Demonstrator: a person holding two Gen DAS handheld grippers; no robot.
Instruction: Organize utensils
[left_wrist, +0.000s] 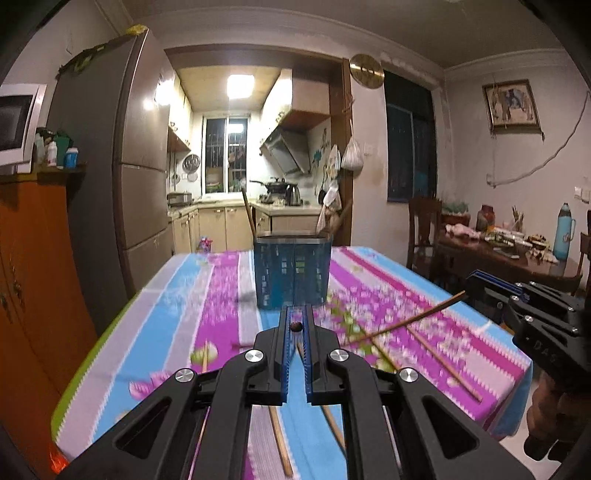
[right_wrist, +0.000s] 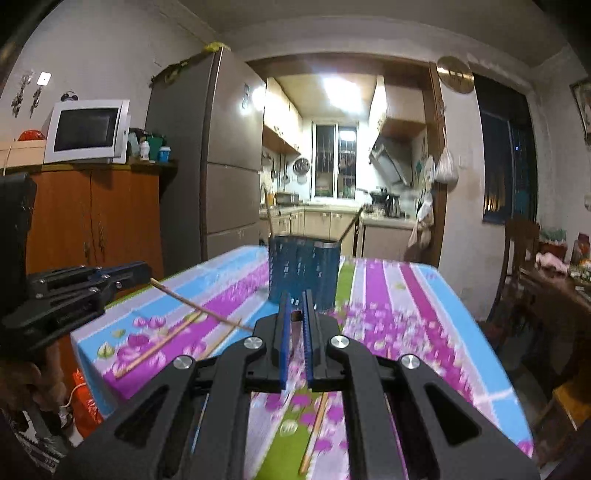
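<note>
1. The left tongs (left_wrist: 296, 325) are clamped on a chopstick (right_wrist: 199, 306), its dark end showing between the blue pads.
2. The right tongs (right_wrist: 295, 314) likewise grip a chopstick (left_wrist: 410, 321), which slants across above the tabletop (left_wrist: 177, 295).
3. A blue slotted holder (left_wrist: 291, 273) stands upright on the striped floral cloth ahead of both tongs, with two sticks already leaning inside.
4. More loose chopsticks (left_wrist: 447, 369) lie flat on the cloth, near the tongs and apart from the holder.
</note>
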